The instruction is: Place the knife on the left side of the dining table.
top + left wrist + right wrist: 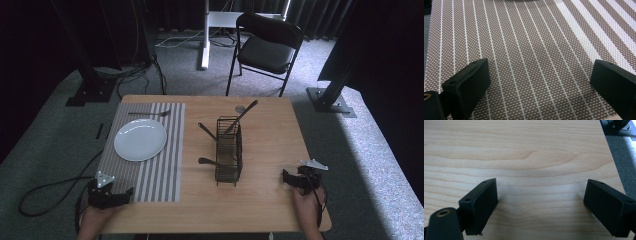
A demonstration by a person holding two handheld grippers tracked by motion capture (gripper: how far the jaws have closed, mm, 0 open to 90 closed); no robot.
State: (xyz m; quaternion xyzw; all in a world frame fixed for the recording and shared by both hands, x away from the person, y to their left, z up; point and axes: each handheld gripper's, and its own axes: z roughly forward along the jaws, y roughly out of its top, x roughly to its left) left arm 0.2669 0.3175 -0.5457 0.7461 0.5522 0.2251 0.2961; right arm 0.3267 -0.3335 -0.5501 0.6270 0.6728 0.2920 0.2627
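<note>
Evidently the work in hand is setting a place: cutlery stands in a black wire caddy (229, 150) at the middle of the tabletop (270, 200), and a white plate (140, 139) lies on the striped placemat (165, 170) to the caddy's left, with one fork (149, 114) already laid beyond the plate. Both grippers sit at the near edge, well apart from the caddy: the left gripper (111, 196) over the placemat's near end, the right gripper (295, 179) on bare wood to the caddy's right. Each has its jaws spread wide with nothing between them.

The dark-handled utensils (240, 119) leaning out of the caddy look light, stiff and thin, probably smooth and apt to swivel in a pinch. A hold across the handle, just above the caddy's rim, should serve best, then a straight lift so the light caddy is not dragged or tipped.
</note>
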